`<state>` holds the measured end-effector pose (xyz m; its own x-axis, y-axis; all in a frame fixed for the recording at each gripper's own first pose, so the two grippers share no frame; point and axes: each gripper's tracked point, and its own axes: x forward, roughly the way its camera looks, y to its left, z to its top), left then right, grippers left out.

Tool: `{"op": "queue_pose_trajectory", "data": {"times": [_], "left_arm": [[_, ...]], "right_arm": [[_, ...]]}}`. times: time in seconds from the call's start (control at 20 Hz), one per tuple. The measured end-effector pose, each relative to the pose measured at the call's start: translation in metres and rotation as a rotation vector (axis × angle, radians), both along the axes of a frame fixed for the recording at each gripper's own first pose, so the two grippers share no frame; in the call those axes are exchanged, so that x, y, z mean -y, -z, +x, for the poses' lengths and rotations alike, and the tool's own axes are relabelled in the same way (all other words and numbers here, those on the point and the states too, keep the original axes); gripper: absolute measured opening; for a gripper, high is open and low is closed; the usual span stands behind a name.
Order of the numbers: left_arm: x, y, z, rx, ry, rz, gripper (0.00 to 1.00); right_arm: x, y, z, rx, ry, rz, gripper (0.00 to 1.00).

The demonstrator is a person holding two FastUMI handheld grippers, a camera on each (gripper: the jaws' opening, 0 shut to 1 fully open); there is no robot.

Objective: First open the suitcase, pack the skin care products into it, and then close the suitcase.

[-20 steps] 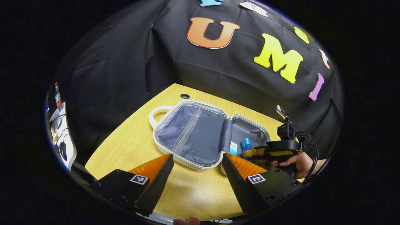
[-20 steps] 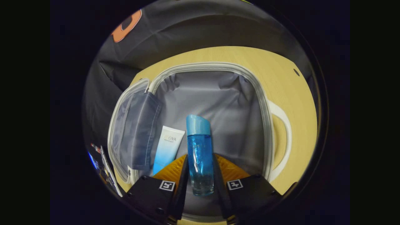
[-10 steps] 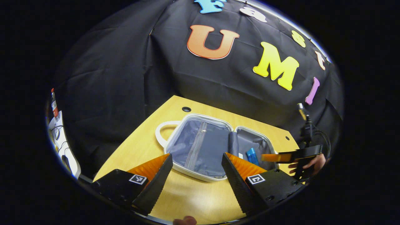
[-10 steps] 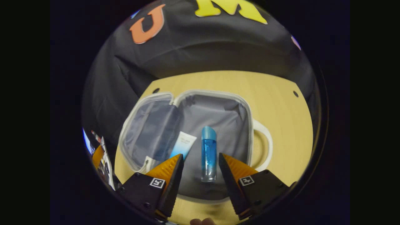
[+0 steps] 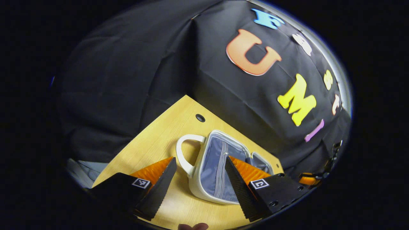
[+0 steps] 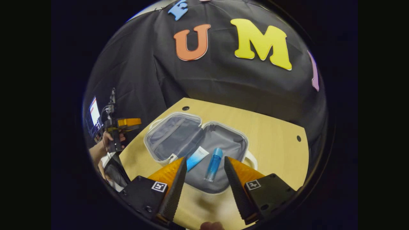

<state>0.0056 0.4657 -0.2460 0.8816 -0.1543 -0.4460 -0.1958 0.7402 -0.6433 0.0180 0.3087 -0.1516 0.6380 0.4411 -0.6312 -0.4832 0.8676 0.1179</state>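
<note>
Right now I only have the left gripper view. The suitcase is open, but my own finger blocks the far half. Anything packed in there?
Observer: Yes. A blue bottle lies in that half of the suitcase, the one without the zip pocket.
Operator: Anything else in it?
Observer: A white-and-blue tube lies beside the bottle, on the hinge side.
Operator: Is the right gripper holding anything?
Observer: No. The right gripper has its jaws open with nothing between them.
</note>
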Motion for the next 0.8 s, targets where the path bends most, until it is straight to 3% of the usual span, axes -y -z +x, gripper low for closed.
{"op": "queue_pose_trajectory", "data": {"times": [0.2,0.25,0.35,0.4,0.45,0.5,0.55,0.6,0.65,0.8], "left_arm": [[-0.010,0.052,0.028,-0.076,-0.010,-0.122,0.97],[-0.010,0.058,0.033,-0.088,-0.005,-0.157,0.97],[-0.005,0.067,0.045,-0.094,0.002,-0.207,0.96],[-0.003,0.071,0.050,-0.095,0.001,-0.226,0.96],[-0.003,0.074,0.057,-0.095,-0.009,-0.242,0.93],[-0.002,0.077,0.063,-0.101,-0.022,-0.259,0.80],[-0.002,0.079,0.068,-0.105,-0.038,-0.279,0.92],[-0.001,0.081,0.071,-0.106,-0.052,-0.302,0.64],[0.000,0.081,0.073,-0.108,-0.061,-0.330,0.65],[0.001,0.087,0.074,-0.116,-0.065,-0.321,0.50]], "right_arm": [[0.019,-0.008,0.002,0.015,0.049,-0.028,0.67],[0.024,-0.010,0.003,0.015,0.068,-0.026,0.71],[0.036,-0.011,0.003,0.013,0.091,-0.040,0.67],[0.041,-0.011,0.004,0.012,0.099,-0.052,0.71],[0.042,-0.011,0.005,0.012,0.107,-0.055,0.71],[0.041,-0.011,0.006,0.011,0.111,-0.053,0.67],[0.039,-0.011,0.006,0.011,0.111,-0.051,0.71],[0.036,-0.011,0.007,0.010,0.108,-0.052,0.71],[0.033,-0.010,0.006,0.011,0.100,-0.051,0.67],[0.030,-0.012,0.006,0.017,0.092,-0.051,0.71]]}}
